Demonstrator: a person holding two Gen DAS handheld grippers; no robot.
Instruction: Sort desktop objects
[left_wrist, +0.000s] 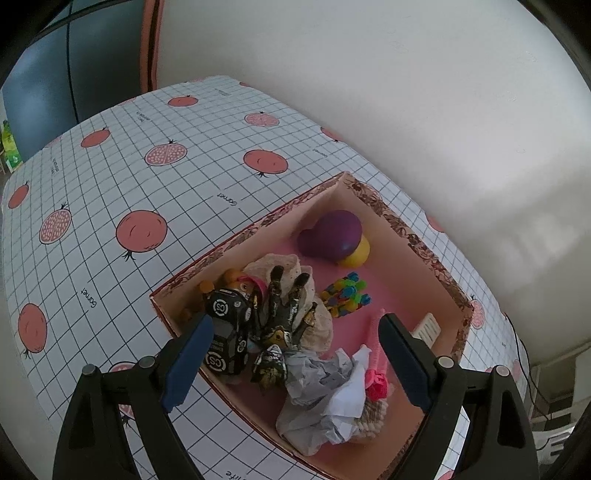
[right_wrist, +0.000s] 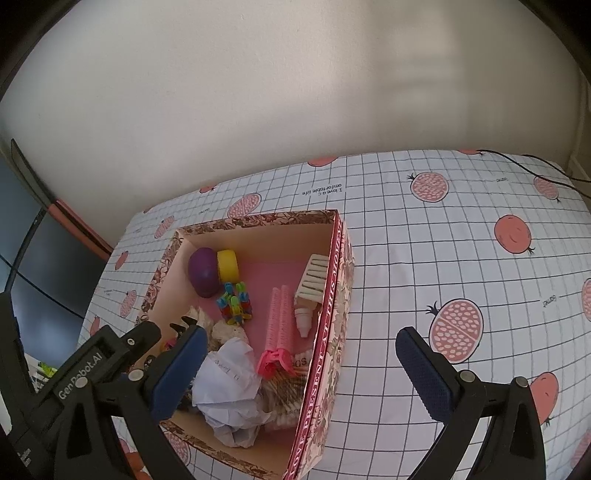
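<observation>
Box (left_wrist: 436, 258) sits on the pomegranate-print tablecloth (left_wrist: 147, 166), open top, floral rim, and it's packed w/ stuff. Left gripper (left_wrist: 295, 363) hovers over the near end of it, jaws spread wide, nothing between them. Right under it: black toy car (left_wrist: 227, 332) by the left wall, dark toy figure (left_wrist: 286, 314) lying on a beige cloth (left_wrist: 317, 325), crumpled paper (left_wrist: 325, 398) nearer the camera. Far corner has the purple heart-shaped toy (left_wrist: 332, 232) touching a yellow piece (left_wrist: 356, 254); multicolour clips (left_wrist: 345, 293) mid-floor. Over to the right wrist view: right gripper (right_wrist: 301, 369) also wide open, empty, left finger above the box interior, right finger out over bare tablecloth, so it straddles the box's right wall. Pink comb-like item (right_wrist: 282, 325) lies lengthways on the pink floor, small white bottle (right_wrist: 303, 317) just beside it, white slatted piece (right_wrist: 314, 280) leaning against the right wall. Black cable (right_wrist: 528, 168) trails across the far-right table edge.
</observation>
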